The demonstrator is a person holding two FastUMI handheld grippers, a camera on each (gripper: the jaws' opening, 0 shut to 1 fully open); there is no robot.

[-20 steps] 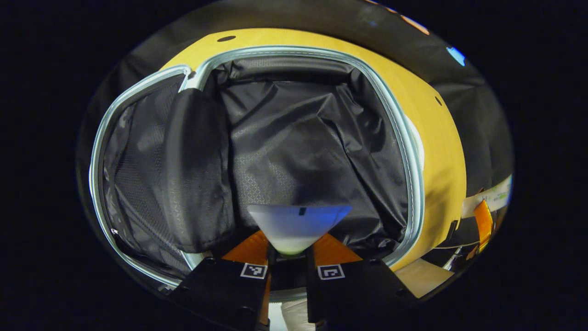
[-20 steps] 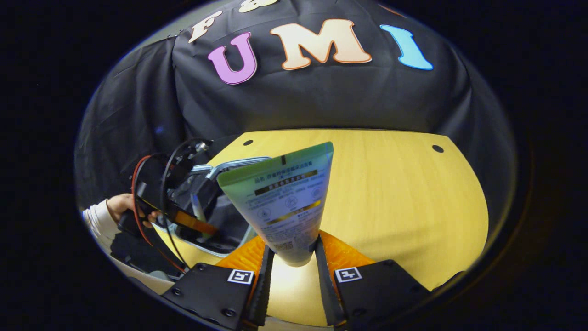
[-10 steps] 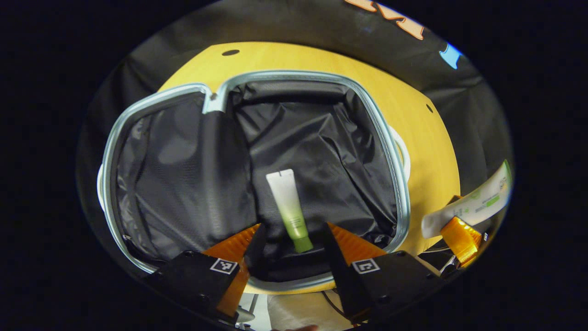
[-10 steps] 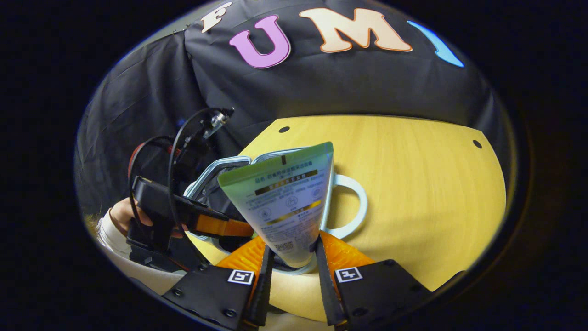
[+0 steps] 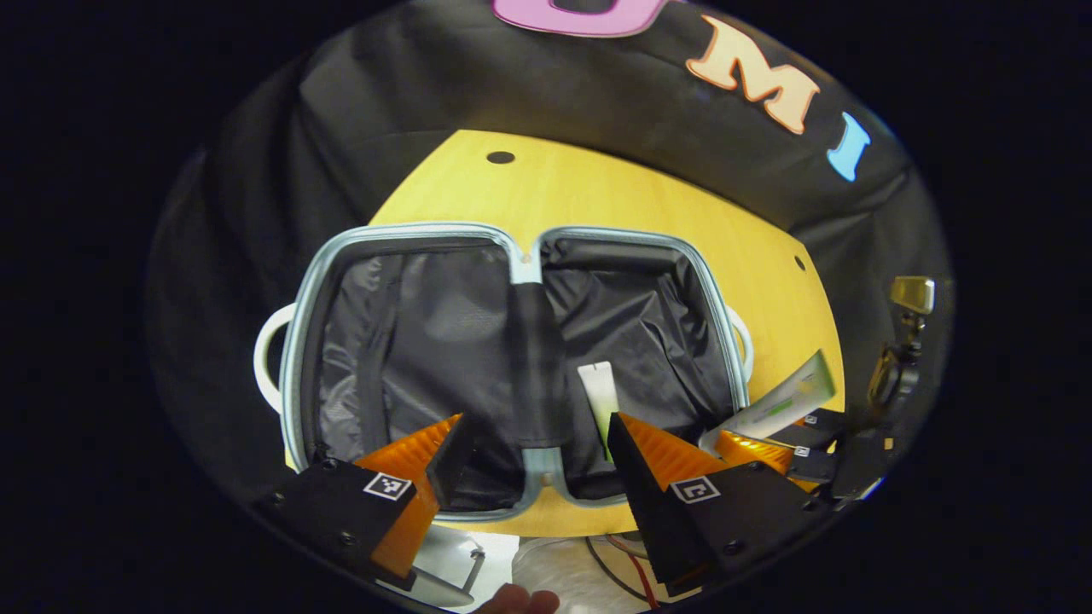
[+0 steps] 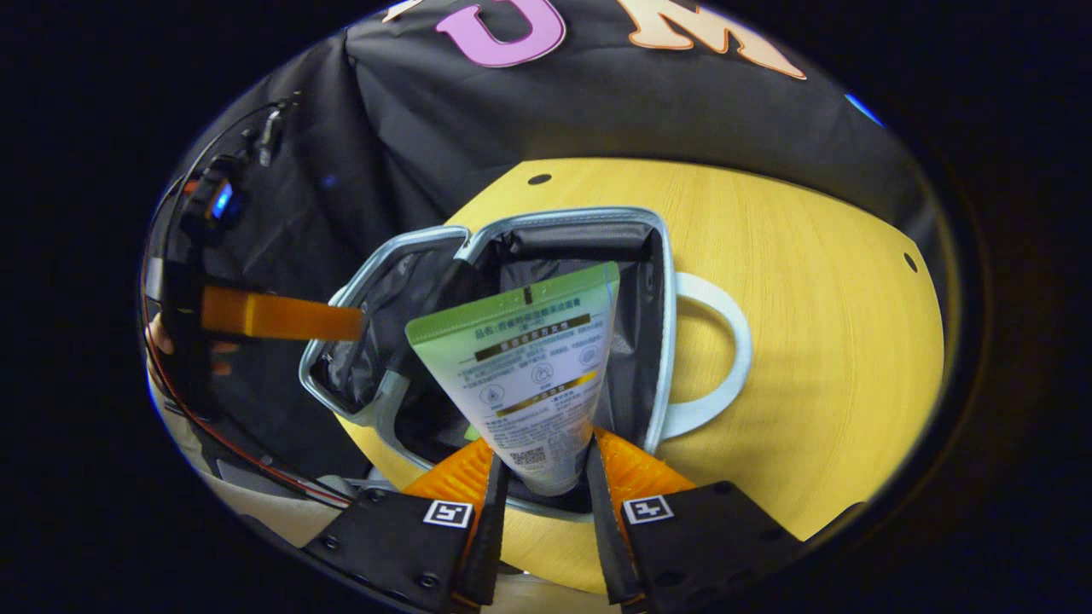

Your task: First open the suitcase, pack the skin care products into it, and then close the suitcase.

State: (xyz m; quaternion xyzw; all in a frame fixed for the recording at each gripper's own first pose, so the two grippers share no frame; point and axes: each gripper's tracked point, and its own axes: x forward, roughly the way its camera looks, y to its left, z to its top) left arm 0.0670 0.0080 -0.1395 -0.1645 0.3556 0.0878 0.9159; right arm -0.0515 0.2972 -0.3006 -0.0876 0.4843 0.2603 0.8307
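My right gripper [image 6: 546, 477] clamps the large tube [image 6: 529, 375] above the open suitcase [image 6: 657, 256]; my left gripper [image 5: 533, 443] hangs spread and empty. The small tube [image 5: 600, 396] lies inside, at 1 o'clock from it. Releasing early could bounce the large tube off the rim onto the table [image 6: 810, 341]

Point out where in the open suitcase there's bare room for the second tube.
In the suitcase, the left half is bare lining from the rim to the centre divider. The right half already holds a small tube near the divider; bare lining lies beyond it toward the right rim. The right gripper holds the larger tube above that half.
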